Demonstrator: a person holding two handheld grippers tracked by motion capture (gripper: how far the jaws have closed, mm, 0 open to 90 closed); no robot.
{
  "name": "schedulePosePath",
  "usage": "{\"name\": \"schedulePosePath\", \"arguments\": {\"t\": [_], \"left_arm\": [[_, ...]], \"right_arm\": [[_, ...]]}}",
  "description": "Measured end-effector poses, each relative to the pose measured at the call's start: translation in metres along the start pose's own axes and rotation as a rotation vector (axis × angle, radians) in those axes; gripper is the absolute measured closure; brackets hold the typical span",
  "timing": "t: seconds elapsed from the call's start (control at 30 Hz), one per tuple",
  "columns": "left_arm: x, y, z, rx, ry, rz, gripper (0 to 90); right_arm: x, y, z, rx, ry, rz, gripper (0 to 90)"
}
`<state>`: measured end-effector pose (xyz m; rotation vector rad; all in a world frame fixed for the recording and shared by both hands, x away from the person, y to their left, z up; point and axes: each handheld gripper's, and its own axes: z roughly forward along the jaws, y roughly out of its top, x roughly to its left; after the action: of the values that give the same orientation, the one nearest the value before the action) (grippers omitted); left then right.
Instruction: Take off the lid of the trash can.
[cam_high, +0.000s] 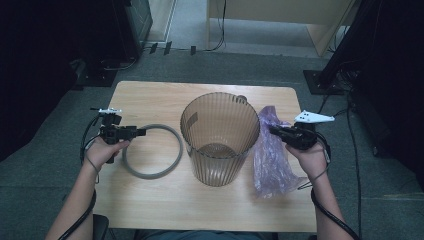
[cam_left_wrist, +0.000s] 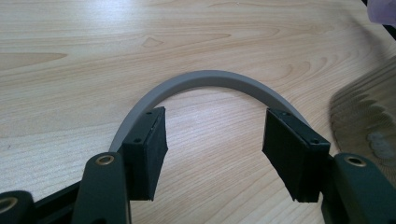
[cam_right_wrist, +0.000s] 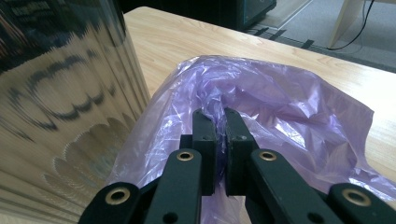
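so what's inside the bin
The ribbed bin looks empty: through its open top the high view shows only its bare round bottom. The purple bag lies outside it, pinched by the right gripper. The tinted wall blurs the lower inside edge.

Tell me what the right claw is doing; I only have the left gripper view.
Observer: The right claw is shut on a purple plastic bag.
Operator: Say where that bag is.
Observer: It is on the table, just right of the ribbed brown bin.
Operator: Describe the whole grey piece ahead of my left claw.
Observer: The grey ring is a complete hoop, lying flat left of the bin.
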<state>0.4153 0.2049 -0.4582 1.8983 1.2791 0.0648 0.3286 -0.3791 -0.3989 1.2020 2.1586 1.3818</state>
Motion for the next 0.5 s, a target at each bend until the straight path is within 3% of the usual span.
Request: {"name": "schedulePosePath", "arguments": {"t": [0.43,0.5], "left_arm": [[-0.007,0.003,-0.001,0.011,-0.013,0.011,38.9],[-0.009,0.004,-0.001,0.016,-0.026,-0.006,39.0]], "right_arm": [[0.003,0.013,-0.014,-0.009,0.018,0.016,87.0],[0.003,0.014,-0.015,-0.005,0.022,0.016,87.0]]}}
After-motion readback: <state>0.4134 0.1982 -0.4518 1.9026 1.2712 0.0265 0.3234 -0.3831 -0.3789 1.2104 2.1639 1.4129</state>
